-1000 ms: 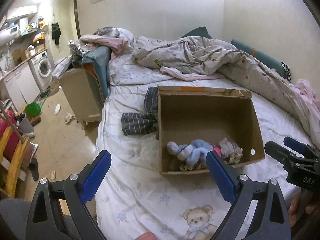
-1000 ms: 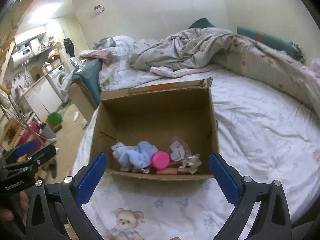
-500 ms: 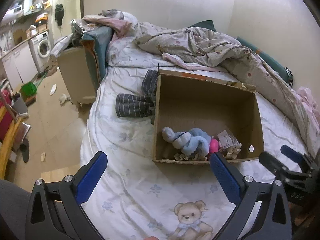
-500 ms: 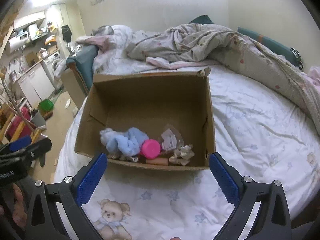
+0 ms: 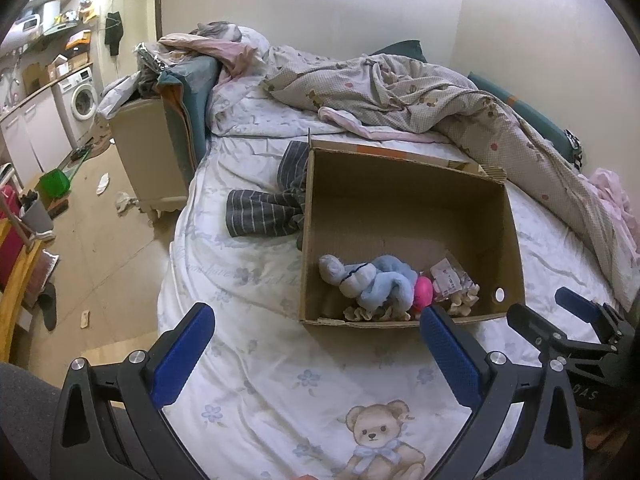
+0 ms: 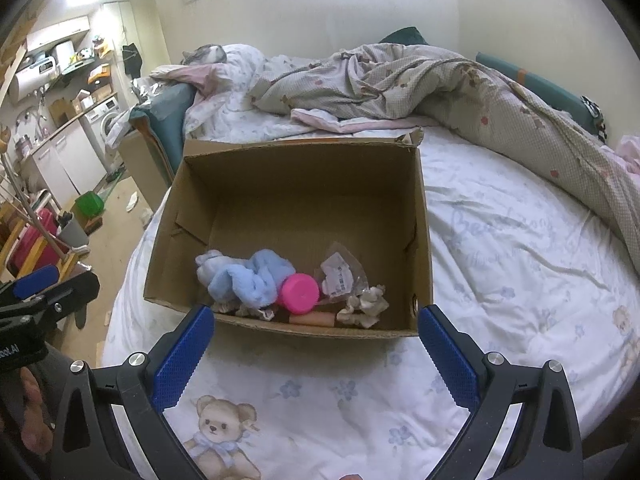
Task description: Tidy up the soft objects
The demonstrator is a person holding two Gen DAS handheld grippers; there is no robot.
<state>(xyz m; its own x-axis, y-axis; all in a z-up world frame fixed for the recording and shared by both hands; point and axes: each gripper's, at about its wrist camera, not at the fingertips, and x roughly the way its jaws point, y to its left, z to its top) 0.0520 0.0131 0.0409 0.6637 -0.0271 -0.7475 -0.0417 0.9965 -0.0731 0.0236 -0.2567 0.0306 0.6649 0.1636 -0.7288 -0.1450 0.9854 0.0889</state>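
An open cardboard box (image 5: 404, 200) (image 6: 300, 184) sits on the bed. Inside at its near end lie a light blue plush toy (image 5: 376, 280) (image 6: 248, 276), a pink round object (image 5: 423, 291) (image 6: 300, 292), a clear packet with a label (image 6: 340, 276) and a cream crumpled soft item (image 6: 366, 306). A grey striped garment (image 5: 268, 212) lies on the sheet left of the box. My left gripper (image 5: 316, 344) is open and empty, in front of the box's left corner. My right gripper (image 6: 316, 344) is open and empty, just short of the box's near wall.
The bed sheet (image 5: 280, 380) has a teddy bear print (image 6: 220, 432). A rumpled quilt (image 5: 420, 96) covers the far side. A beige cabinet (image 5: 148, 152) stands by the bed's left edge, with littered floor (image 5: 88, 220) and a washing machine (image 5: 82, 100) beyond.
Both grippers have shifted slightly, so the box sits a little lower and closer in both views. Both grippers stay open and empty; the box contents have not moved.
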